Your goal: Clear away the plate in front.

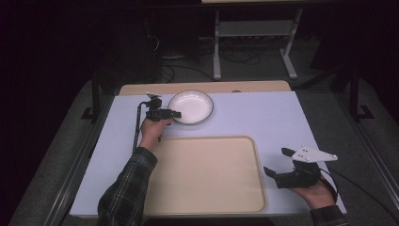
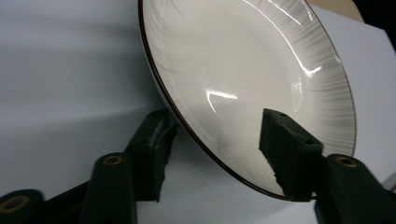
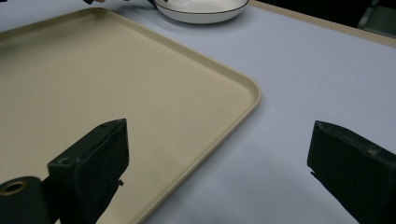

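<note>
left tongs (image 2: 215,154) are set astride the bowl (image 1: 190,107) rim, not yet clamped, for lifting it; right tongs (image 1: 278,164) are held apart beside the tray (image 1: 207,174).

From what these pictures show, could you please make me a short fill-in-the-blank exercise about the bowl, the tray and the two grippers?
1. The left gripper has its jaws astride the rim of the white ____.
2. The tray is beige and holds ____.
3. The right gripper hovers beside the tray with its jaws ____.
4. The bowl stands on the table, beyond the tray's ____ edge.

Missing words: bowl; nothing; open; far
</note>
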`<state>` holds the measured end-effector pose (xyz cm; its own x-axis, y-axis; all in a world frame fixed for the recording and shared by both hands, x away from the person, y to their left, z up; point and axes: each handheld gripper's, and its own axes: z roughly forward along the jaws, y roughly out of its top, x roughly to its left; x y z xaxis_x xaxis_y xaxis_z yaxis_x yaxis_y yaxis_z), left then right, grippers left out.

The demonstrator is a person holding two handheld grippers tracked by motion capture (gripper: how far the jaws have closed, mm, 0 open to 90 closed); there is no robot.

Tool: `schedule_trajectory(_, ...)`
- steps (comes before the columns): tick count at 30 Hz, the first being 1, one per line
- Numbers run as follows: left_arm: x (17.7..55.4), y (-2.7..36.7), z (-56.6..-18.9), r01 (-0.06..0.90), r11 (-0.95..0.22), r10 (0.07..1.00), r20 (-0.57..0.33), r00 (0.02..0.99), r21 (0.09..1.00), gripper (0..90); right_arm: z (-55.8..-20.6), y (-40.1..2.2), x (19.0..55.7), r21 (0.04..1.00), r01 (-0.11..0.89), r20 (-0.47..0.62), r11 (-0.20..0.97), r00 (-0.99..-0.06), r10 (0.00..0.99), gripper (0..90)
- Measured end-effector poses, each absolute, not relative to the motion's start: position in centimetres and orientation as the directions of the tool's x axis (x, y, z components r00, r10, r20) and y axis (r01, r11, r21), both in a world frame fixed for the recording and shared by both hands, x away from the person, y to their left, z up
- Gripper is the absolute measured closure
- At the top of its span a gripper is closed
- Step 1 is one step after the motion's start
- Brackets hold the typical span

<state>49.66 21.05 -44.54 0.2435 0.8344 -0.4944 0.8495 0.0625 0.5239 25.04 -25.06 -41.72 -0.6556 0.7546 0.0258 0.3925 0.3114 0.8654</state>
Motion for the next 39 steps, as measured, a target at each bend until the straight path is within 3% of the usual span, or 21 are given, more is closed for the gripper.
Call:
schedule_trajectory(9, 49.7, 21.3, -44.7, 0.866, 0.085, 0.835, -0.51, 0.209, 0.493, 61.9, -41.8, -25.0, 25.1, 0.863, 0.394, 0.024, 0.315, -0.656, 0.754, 5.0)
schedule_trajectory(17, 49.8, 21.3, -44.8, 0.869, 0.086, 0.837, -0.508, 0.202, 0.488, 63.4, -41.8, -24.9, 25.1, 0.861, 0.394, 0.021, 0.321, -0.659, 0.752, 5.3)
schedule_trajectory(22, 49.7, 21.2, -44.8, 0.864, 0.079, 0.847, -0.491, 0.205, 0.497, 70.2, -41.8, -24.8, 25.1, 0.861, 0.394, 0.022, 0.322, -0.661, 0.75, 5.3)
schedule_trajectory(32, 49.6, 22.0, -45.5, 0.869, 0.161, 0.79, -0.589, 0.171, 0.468, 77.1, -41.9, -24.8, 25.1, 0.858, 0.399, 0.023, 0.324, -0.66, 0.751, 5.4)
schedule_trajectory(39, 49.3, 22.1, -45.2, 0.859, 0.16, 0.784, -0.592, 0.188, 0.486, 80.6, -41.9, -24.9, 25.1, 0.858, 0.398, 0.021, 0.324, -0.659, 0.752, 5.4)
